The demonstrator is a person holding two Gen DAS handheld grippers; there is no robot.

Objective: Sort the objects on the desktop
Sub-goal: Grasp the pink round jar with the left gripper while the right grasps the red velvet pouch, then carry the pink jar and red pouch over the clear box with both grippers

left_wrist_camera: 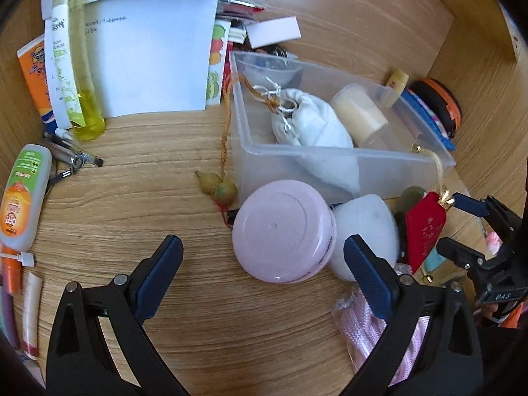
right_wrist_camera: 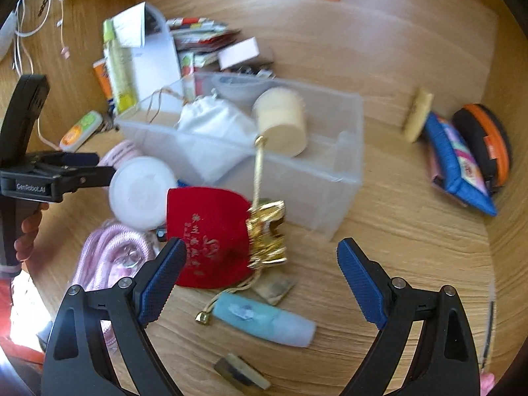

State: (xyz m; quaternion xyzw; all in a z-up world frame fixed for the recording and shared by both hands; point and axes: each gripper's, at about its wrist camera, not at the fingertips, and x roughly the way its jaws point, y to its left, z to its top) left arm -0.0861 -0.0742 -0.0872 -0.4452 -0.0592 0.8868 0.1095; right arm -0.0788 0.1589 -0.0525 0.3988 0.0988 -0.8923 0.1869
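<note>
A clear plastic bin (left_wrist_camera: pixel 330 165) (right_wrist_camera: pixel 297 171) holds a white drawstring pouch (left_wrist_camera: pixel 313 125), a cream jar (left_wrist_camera: pixel 359 112) and a clear bowl. In front of the bin lie a pink round jar (left_wrist_camera: pixel 283 231) and a white round container (left_wrist_camera: pixel 366 227) (right_wrist_camera: pixel 142 191). My left gripper (left_wrist_camera: pixel 264 250) (right_wrist_camera: pixel 95 166) is open just before the pink jar. A red pouch (right_wrist_camera: pixel 208 234) (left_wrist_camera: pixel 424 231) with gold tassels stands blurred beside the bin, its gold cord reaching the rim. My right gripper (right_wrist_camera: pixel 262 247) (left_wrist_camera: pixel 462 224) is open around its right side, gripping nothing.
Papers (left_wrist_camera: pixel 148 59), a yellow bottle (left_wrist_camera: pixel 82 99), an orange tube and a repellent bottle (left_wrist_camera: pixel 23 198) crowd the left. A gourd charm (left_wrist_camera: pixel 217 188) hangs off the bin. A light-blue tube (right_wrist_camera: pixel 264 320), a pink mesh bag (right_wrist_camera: pixel 109 257), a blue pouch (right_wrist_camera: pixel 455 161) and an orange-black case (right_wrist_camera: pixel 485 142) lie around.
</note>
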